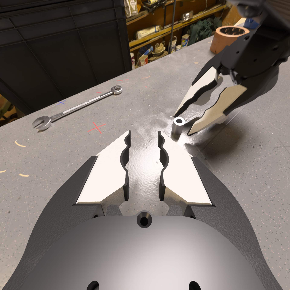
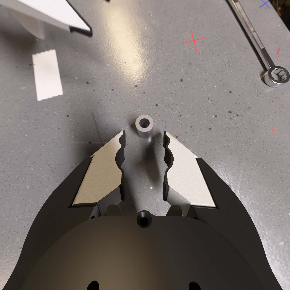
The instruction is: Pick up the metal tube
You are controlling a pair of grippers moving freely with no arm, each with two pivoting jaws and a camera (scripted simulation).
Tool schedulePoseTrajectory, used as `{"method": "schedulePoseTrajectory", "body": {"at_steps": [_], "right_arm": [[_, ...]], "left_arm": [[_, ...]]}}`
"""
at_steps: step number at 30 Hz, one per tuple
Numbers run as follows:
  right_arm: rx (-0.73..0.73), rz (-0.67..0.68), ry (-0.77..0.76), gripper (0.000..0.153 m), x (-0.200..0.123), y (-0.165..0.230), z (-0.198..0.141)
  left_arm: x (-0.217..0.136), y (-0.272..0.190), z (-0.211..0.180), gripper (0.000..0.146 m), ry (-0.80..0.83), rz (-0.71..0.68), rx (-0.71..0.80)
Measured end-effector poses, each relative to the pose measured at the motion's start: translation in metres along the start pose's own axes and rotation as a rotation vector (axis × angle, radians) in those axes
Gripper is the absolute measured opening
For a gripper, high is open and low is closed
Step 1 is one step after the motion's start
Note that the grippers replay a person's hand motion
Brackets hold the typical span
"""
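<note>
Left wrist view: left gripper point(image 1: 144, 133) jaws parted, empty, over table point(image 1: 62, 157). Tube point(image 1: 178, 126) upright between right gripper point(image 1: 182, 124) tips. Wrench point(image 1: 76, 107) far left.

Right wrist view: right gripper point(image 2: 144, 133) jaws wide, empty; tube point(image 2: 144, 127) just past tips, untouched. Wrench point(image 2: 257, 42) upper right.

Pretty bright overall, with a big glossy glare streak down the speckled grey surface point(image 2: 204, 97). The right tool point(image 1: 182, 124) throws a soft dark shadow beside it. Wide-angle lens bends the edges, and the far shelves and corners look blurry.
</note>
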State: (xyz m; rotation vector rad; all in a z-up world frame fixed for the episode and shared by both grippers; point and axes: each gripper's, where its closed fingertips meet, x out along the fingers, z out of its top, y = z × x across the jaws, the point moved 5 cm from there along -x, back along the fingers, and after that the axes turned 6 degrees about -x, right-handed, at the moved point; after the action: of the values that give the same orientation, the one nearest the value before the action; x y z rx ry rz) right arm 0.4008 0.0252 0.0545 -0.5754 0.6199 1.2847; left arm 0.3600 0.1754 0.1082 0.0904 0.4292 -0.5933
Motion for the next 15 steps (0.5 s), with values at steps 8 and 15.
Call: {"method": "schedulePoseTrajectory", "body": {"at_steps": [8, 15], "right_arm": [[0.043, -0.091, 0.126, 0.045, 0.010, 0.001, 0.005], [0.090, -0.126, 0.141, 0.026, 0.012, 0.004, 0.008]], "left_arm": [[-0.006, 0.016, 0.009, 0.033, -0.005, -0.066, 0.024], [0.001, 0.019, 0.017, 0.031, -0.049, -0.138, 0.053]]}}
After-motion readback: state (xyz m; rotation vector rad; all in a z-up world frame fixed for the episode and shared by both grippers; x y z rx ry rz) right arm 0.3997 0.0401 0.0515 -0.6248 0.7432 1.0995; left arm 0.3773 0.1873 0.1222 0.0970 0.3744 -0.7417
